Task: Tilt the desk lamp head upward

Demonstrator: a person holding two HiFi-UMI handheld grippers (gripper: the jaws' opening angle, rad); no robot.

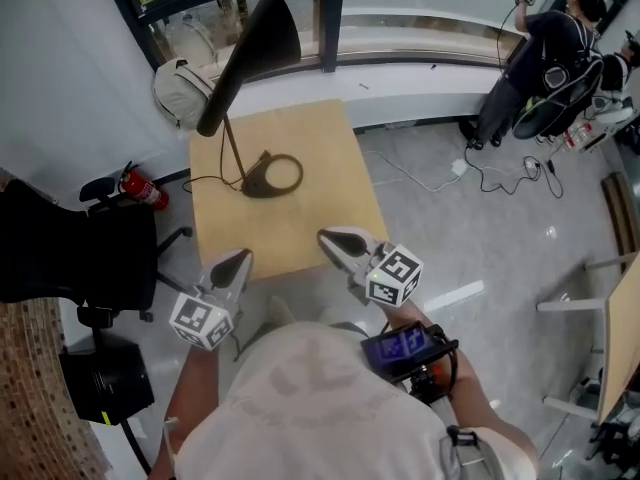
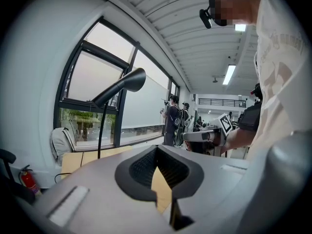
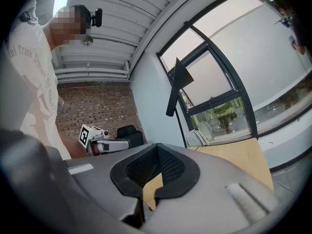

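Head view is showing the desk lamp (image 1: 236,158) standing on the far left part of the wooden table (image 1: 320,208). Its ring base (image 1: 272,175) is lying flat on the top, and a thin stem (image 1: 234,153) is carrying the black cone head (image 1: 255,53) at a slant above it. The left gripper (image 1: 240,259) and right gripper (image 1: 335,238) are both hovering over the table's near edge, well apart from the lamp. Each has its jaws pressed together on nothing.

The head is probably light, rigid and smooth, so pads may be sliding on its taper. The narrow end by the hinge looks like the surest hold. The slim stem and open base may be tipping easily, so the other gripper should be steadying the base.
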